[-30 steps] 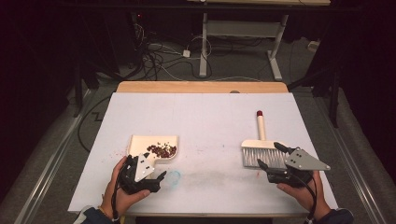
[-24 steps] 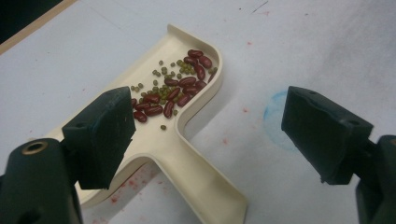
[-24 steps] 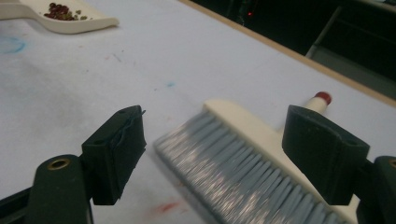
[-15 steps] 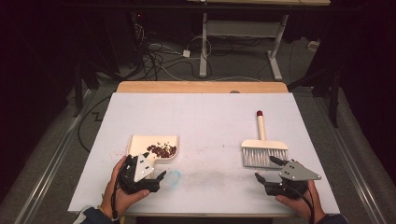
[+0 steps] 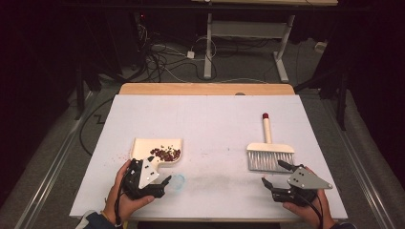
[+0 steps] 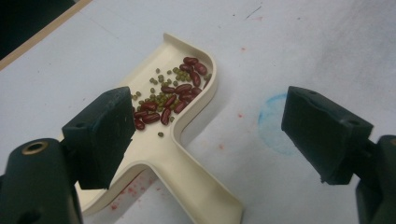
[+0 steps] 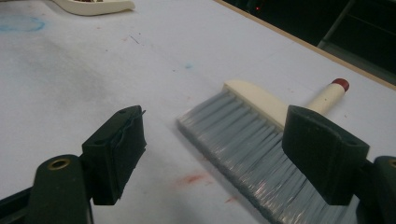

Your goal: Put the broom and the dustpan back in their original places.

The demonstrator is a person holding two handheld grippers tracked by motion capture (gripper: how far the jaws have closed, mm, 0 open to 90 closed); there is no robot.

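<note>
Right gripper (image 5: 278,179) sits low at my near table edge, jaws spread apart, gripping nothing. Brush (image 5: 270,153) lies just ahead, bristles toward it. Left gripper (image 5: 160,182) likewise agape behind dustpan (image 5: 156,149).

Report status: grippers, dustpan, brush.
Left gripper open by dustpan handle. Right gripper open near brush. Beans in pan. Nothing in the way.

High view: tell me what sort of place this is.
Probably a lab or workshop set up for recording, not a home. A white-covered table stands on a grey floor; loose cables trail behind it, beside the metal legs of another desk. The surroundings are dark.
</note>
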